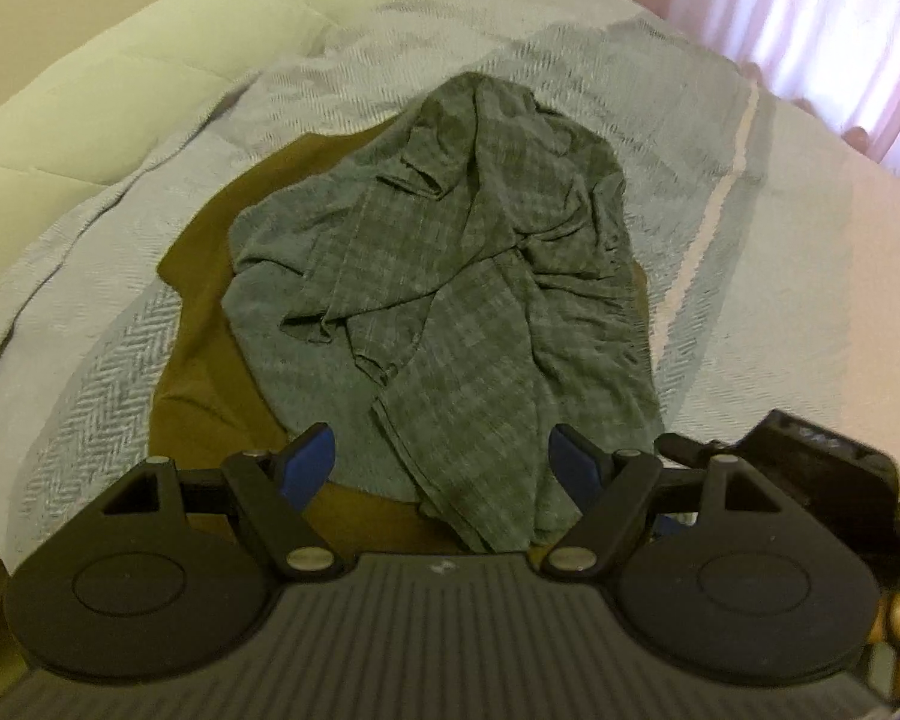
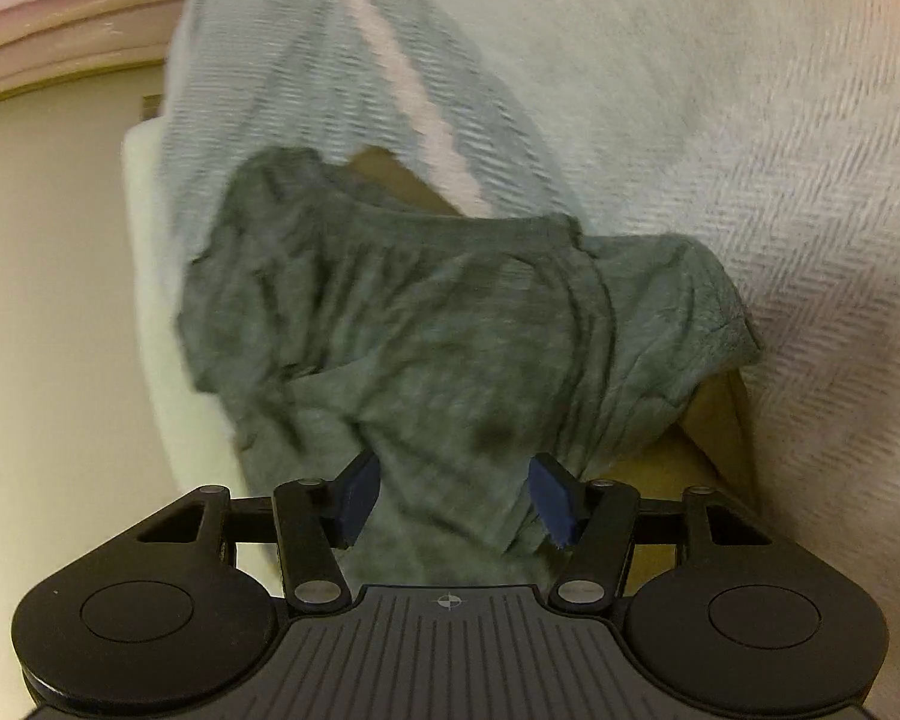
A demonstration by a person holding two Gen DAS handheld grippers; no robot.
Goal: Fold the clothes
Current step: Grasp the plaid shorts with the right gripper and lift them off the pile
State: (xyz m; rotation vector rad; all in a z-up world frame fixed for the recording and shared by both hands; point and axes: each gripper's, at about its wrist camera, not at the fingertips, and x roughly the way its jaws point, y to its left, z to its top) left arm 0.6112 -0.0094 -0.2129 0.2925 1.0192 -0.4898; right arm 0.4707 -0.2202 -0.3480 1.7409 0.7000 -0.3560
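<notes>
Crumpled grey-green checked garment (image 1: 444,276) on bed

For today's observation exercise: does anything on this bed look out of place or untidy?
Yes. The grey checked garment lies crumpled in a heap, creased and bunched, across a flat brown cloth on the bedspread; it is not yet folded.

Dim, warm indoor light; strong fisheye bending at all edges.
Left wrist view: curtain (image 1: 810,30) glows pink at 1 o'clock, mild blur. Right wrist view: heavy motion smear on bedspread (image 2: 750,120), corners vignetted.
</notes>
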